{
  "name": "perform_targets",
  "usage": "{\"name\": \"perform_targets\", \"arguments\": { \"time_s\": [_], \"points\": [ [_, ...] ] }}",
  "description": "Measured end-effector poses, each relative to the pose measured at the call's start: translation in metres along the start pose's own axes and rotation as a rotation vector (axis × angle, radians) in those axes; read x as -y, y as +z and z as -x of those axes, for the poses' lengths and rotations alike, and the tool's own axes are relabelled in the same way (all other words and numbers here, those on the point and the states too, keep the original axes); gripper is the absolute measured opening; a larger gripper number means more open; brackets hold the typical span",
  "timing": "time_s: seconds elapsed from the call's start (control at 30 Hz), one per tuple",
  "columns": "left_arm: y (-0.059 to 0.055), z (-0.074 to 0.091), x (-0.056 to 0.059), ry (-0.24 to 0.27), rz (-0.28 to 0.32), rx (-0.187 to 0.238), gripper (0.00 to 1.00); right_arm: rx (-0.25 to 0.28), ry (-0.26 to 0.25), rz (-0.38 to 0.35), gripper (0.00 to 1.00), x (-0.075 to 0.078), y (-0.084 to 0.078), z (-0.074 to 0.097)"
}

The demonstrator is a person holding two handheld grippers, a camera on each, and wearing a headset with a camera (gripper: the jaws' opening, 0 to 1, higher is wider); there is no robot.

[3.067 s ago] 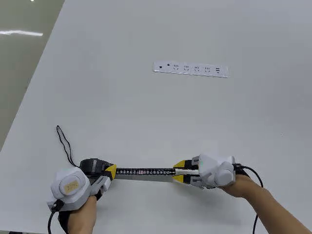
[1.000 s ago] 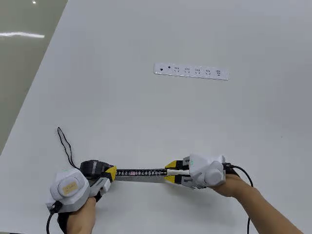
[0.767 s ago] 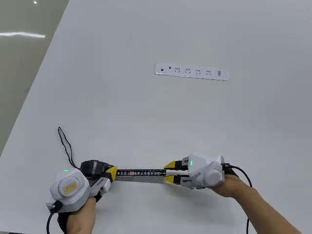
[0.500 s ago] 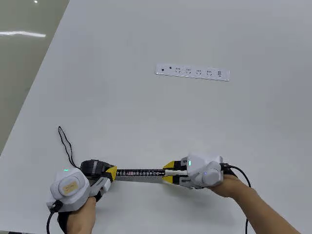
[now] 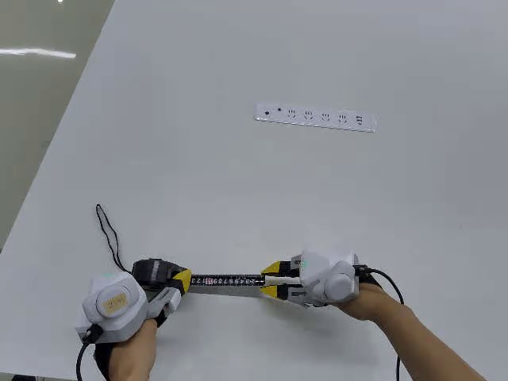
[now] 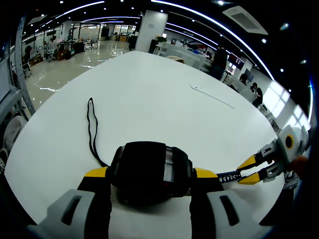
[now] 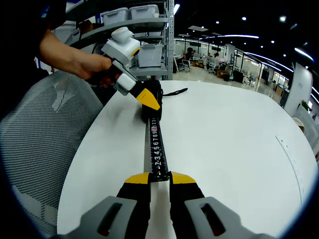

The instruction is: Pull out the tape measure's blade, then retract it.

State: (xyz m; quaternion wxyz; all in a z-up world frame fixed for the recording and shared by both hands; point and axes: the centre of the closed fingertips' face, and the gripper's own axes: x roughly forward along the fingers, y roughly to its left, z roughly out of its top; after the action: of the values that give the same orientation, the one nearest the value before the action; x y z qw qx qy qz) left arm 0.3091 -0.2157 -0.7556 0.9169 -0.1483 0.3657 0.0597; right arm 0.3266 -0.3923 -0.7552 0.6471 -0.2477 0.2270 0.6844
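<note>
Left gripper clamped on tape measure; right gripper pinching blade tip; grippers facing, both low.

This is a big open work hall, like a lab or an office. A wide white table has a power strip on its far part. Long light strips cross the ceiling, and the floor is shiny. Near the table stand a mesh chair and a metal shelf with plastic boxes.
</note>
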Motion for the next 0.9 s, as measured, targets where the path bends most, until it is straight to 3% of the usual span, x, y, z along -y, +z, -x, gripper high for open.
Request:
{"name": "perform_targets", "arguments": {
  "time_s": [0.9],
  "points": [
    [0.000,-0.001,-0.001,-0.003,0.006,-0.001,0.60,0.015,0.004,-0.004,0.12,-0.002,0.011,-0.015]
  ]
}}
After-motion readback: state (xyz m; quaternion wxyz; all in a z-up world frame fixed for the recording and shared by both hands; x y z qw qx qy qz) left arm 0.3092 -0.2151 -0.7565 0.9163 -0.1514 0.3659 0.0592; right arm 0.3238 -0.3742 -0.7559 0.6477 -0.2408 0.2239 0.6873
